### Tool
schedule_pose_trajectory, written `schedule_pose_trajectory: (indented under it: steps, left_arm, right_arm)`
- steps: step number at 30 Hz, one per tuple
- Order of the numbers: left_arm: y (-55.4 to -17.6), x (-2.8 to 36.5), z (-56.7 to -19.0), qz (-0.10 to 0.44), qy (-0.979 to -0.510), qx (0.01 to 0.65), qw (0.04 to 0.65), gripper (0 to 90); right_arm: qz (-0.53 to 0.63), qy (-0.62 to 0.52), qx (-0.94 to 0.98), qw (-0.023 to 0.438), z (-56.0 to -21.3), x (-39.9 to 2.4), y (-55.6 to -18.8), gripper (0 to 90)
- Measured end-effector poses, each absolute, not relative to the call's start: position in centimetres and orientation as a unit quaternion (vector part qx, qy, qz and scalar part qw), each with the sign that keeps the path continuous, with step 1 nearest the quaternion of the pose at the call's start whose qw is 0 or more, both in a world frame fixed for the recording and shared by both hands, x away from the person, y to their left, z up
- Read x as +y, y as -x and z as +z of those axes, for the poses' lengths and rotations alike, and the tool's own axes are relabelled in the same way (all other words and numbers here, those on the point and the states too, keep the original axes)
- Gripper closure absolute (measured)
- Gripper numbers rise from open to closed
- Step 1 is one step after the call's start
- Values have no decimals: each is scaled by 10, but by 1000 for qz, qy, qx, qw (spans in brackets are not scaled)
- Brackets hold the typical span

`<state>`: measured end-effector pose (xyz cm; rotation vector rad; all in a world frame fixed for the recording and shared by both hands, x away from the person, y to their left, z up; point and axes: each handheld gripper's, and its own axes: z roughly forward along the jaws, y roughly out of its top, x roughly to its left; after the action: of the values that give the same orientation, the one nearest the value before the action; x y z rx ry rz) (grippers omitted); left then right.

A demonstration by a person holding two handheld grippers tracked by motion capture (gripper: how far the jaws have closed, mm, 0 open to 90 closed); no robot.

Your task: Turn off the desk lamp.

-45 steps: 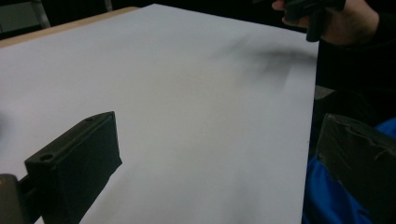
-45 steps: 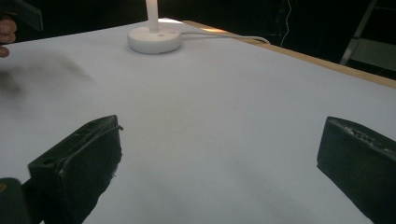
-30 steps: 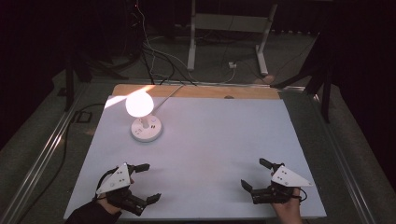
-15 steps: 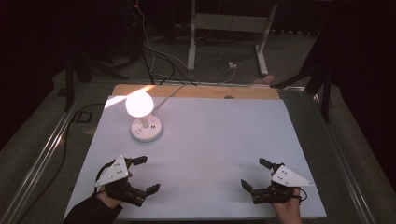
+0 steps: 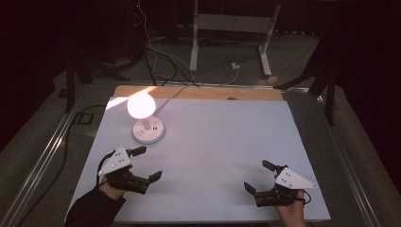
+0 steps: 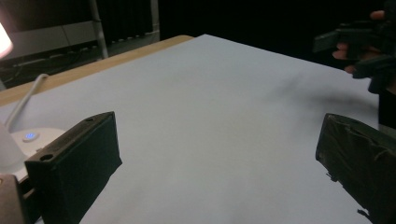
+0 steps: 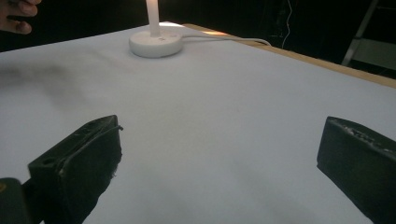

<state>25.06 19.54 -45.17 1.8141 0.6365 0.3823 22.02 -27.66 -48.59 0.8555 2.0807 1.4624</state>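
High view: your left tongs (image 5: 143,164) sit near the front left of the desk (image 5: 222,142), jaws spread wide with nothing between them, one jaw pointing toward the lamp (image 5: 145,119) and the other lying lower toward the desk's middle. The lamp stands just beyond them on the left half of the desk, upright, its round white base resting on the pale sheet and its globe lit. The nearer jaw is close to the base but not touching it. A white cable (image 5: 171,96) runs from the base toward the far wooden edge of the desk.

Your right tongs (image 5: 257,177) rest near the front right corner, well apart from the lamp, jaws also spread wide and holding nothing.

Left gripper view: your two black jaws stand far apart over bare sheet, and the lamp's base (image 6: 29,140) with a small blue light shows just behind the left jaw, its cable (image 6: 25,102) trailing toward the wooden edge. Your other hand (image 6: 362,46) with its tongs shows at the far right, with a soft shadow on the sheet beneath it.

Right gripper view: your jaws are again wide apart above the sheet, and the lamp (image 7: 155,39) stands far off across the desk, stem upright on its base.
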Motion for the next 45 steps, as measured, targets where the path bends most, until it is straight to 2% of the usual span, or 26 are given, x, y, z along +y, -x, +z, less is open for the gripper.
schedule_pose_trajectory:
  steps: [21,29,34,41,45]
  left_arm:
    - [-287,190,-446,179,-751,312,553,5]
    - [-303,190,-449,191,-731,350,554,5]
    - [-312,187,-452,216,-722,378,538,5]
    - [-319,183,-455,216,-719,401,525,5]
    - [-326,180,-458,250,-710,421,506,5]
  right_arm:
    - [533,-308,755,225,-486,-277,-220,0]
    - [533,-308,756,224,-486,-276,-220,0]
    - [534,-309,755,222,-486,-277,-220,0]
    - [534,-308,755,222,-486,-277,-220,0]
    - [534,-308,755,222,-486,-278,-220,0]
